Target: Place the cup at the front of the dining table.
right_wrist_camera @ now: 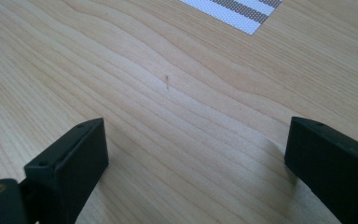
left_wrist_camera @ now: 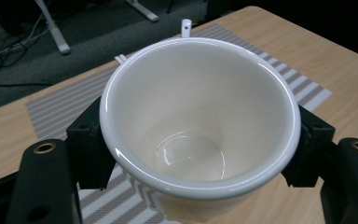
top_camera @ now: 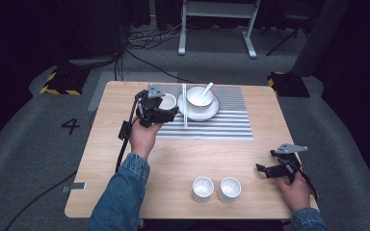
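Observation:
A white cup (left_wrist_camera: pixel 200 116) sits between the two black jaws of my left gripper (top_camera: pixel 165 106), which press on its opposite sides. The cup is empty and upright, held at the left end of the striped placemat (top_camera: pixel 221 122). Just to its right lie a white pair of chopsticks (top_camera: pixel 184 106) and a white bowl (top_camera: pixel 200 96) with a spoon (top_camera: pixel 206 88) in it, standing on a plate (top_camera: pixel 211 111). My right gripper (top_camera: pixel 266 160) rests low over bare wood near the table's right front, jaws wide apart and holding nothing (right_wrist_camera: pixel 196 154).
Two more white cups (top_camera: pixel 203 188) (top_camera: pixel 230 188) stand side by side near the front edge of the wooden table (top_camera: pixel 125 192). A corner of the placemat (right_wrist_camera: pixel 233 11) lies beyond the right gripper. Cables and a frame's legs lie on the floor behind.

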A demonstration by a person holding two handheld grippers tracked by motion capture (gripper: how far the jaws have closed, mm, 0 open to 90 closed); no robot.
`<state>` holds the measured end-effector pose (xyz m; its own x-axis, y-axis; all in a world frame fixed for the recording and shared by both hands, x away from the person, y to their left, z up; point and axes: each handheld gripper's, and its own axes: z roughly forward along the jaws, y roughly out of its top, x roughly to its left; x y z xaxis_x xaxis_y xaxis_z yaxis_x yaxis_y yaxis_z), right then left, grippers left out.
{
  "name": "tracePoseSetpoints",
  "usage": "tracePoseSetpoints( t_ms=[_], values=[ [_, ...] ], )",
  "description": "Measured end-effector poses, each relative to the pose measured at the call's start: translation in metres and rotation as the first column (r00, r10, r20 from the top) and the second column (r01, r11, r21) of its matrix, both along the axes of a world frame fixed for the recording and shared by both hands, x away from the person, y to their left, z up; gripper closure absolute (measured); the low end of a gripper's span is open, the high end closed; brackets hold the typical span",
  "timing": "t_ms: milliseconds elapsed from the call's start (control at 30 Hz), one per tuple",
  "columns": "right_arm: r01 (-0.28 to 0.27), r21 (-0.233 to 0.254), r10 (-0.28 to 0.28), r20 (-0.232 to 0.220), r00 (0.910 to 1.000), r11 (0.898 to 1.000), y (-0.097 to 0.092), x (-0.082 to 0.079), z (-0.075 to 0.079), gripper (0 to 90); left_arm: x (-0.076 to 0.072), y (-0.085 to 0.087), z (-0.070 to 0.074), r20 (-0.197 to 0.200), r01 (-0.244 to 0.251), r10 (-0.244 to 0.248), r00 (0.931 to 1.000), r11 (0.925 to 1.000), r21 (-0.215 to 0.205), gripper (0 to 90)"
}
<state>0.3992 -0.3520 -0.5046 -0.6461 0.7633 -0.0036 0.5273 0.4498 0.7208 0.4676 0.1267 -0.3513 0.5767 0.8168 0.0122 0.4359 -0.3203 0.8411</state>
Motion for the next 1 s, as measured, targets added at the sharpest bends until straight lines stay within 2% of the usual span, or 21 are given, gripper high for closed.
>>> tracePoseSetpoints(
  t_ms=[33,167,333,467,600,633,700,733,833,967,1000],
  values=[
    [0.000,0.000,0.000,0.000,1.0000,1.000,0.000,0.000,0.000,6.3,0.007,0.000,0.000,0.004,-0.013,0.013,0.9999,0.9999,0.010,26.6],
    [0.001,0.000,-0.001,0.000,1.0000,1.000,0.000,0.000,0.000,6.3,0.015,-0.002,0.002,0.009,-0.018,0.018,0.9998,0.9996,0.021,26.6],
    [0.003,0.001,-0.003,0.000,1.0000,1.000,0.000,0.000,0.000,6.2,0.028,-0.003,0.001,0.002,-0.019,0.019,0.9998,0.9998,0.002,26.7],
    [0.004,0.001,-0.004,0.000,1.0000,1.000,0.000,0.000,0.000,6.3,0.041,-0.005,-0.005,-0.002,-0.038,0.038,0.9993,0.9993,-0.004,26.7],
    [0.003,0.001,-0.003,0.000,1.0000,1.000,0.000,0.000,0.000,6.2,0.052,-0.004,-0.013,0.028,-0.077,0.077,0.9966,0.9970,-0.006,26.6],
    [0.004,0.002,-0.004,0.000,1.0000,1.000,0.000,0.000,0.000,6.3,0.058,-0.002,-0.017,0.030,-0.082,0.083,0.9961,0.9965,-0.013,26.6],
    [0.004,0.002,-0.004,0.000,1.0000,1.000,0.000,0.000,0.000,6.2,0.061,-0.001,-0.019,0.027,-0.083,0.084,0.9961,0.9965,-0.011,26.6],
    [0.003,0.001,-0.003,0.000,1.0000,1.000,0.000,0.000,0.000,6.3,0.064,0.000,-0.021,0.025,-0.091,0.092,0.9955,0.9958,-0.010,26.6],
    [0.003,0.001,-0.003,0.000,1.0000,1.000,0.000,0.000,0.000,6.2,0.074,0.001,-0.032,-0.022,-0.104,0.104,0.9943,0.9945,-0.012,26.6],
    [0.004,0.001,-0.004,0.000,1.0000,1.000,0.000,0.000,0.000,6.3,0.080,0.000,-0.041,-0.043,-0.121,0.121,0.9917,0.9926,0.001,26.6],
    [0.006,0.001,-0.006,-0.001,1.0000,1.000,0.000,0.000,0.000,6.3,0.082,0.001,-0.044,-0.059,-0.132,0.131,0.9896,0.9911,-0.014,26.6]
  ],
)
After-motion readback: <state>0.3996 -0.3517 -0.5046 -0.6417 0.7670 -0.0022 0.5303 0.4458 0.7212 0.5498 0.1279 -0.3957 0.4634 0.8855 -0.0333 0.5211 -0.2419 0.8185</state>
